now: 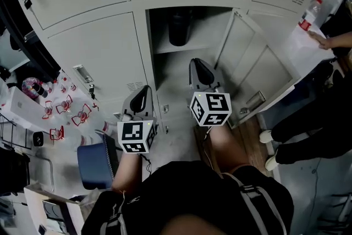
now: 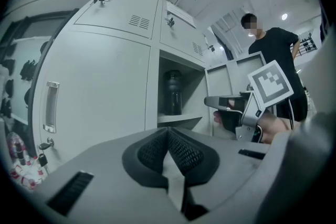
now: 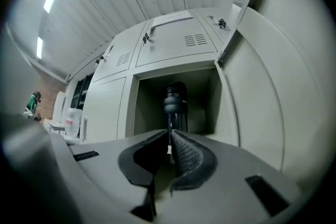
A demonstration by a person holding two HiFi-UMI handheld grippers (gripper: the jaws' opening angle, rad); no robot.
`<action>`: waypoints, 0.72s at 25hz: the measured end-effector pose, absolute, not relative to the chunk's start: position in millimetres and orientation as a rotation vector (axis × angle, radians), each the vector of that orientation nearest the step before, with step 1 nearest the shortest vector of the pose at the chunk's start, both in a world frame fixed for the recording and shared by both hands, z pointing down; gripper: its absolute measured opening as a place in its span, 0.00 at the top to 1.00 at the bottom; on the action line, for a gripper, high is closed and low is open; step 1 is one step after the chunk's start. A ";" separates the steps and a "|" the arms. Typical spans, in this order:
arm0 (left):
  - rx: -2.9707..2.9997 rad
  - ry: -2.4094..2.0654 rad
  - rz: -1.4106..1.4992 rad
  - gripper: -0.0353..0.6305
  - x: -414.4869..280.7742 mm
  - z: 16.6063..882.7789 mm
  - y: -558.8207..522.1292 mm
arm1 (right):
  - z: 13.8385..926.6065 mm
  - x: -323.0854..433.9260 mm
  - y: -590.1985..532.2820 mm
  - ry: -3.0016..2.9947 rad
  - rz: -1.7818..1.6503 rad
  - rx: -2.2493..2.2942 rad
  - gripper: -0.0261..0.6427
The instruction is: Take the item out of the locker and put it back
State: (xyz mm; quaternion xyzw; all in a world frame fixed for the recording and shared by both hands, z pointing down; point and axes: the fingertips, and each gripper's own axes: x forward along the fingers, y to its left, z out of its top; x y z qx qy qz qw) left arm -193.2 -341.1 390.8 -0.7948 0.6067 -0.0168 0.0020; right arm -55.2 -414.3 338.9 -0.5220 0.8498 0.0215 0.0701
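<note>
A dark bottle [image 1: 179, 27] stands upright on the shelf [image 1: 190, 47] of the open locker compartment; it also shows in the left gripper view [image 2: 172, 93] and the right gripper view [image 3: 176, 105]. My right gripper [image 1: 199, 66] hovers in front of the opening, below and short of the bottle. Its jaws [image 3: 169, 134] are shut with nothing between them, the bottle well beyond their tips. My left gripper [image 1: 144, 91] is lower and to the left, facing the closed door beside the opening. It [image 2: 168, 131] is shut and empty. The right gripper [image 2: 212, 102] is seen from the left one too.
The locker door [image 1: 258, 69] stands swung open to the right. A person in dark clothes [image 1: 324, 118] stands at the right beside it. A blue stool [image 1: 96, 165] and a cloth with red patterns [image 1: 66, 107] lie at the left. Closed lockers surround the opening.
</note>
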 end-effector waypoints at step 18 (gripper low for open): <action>-2.483 1.891 -0.038 0.93 -181.7 386.3 -324.8 | 360.0 -47.0 -372.1 2.572 0.004 -1.520 0.94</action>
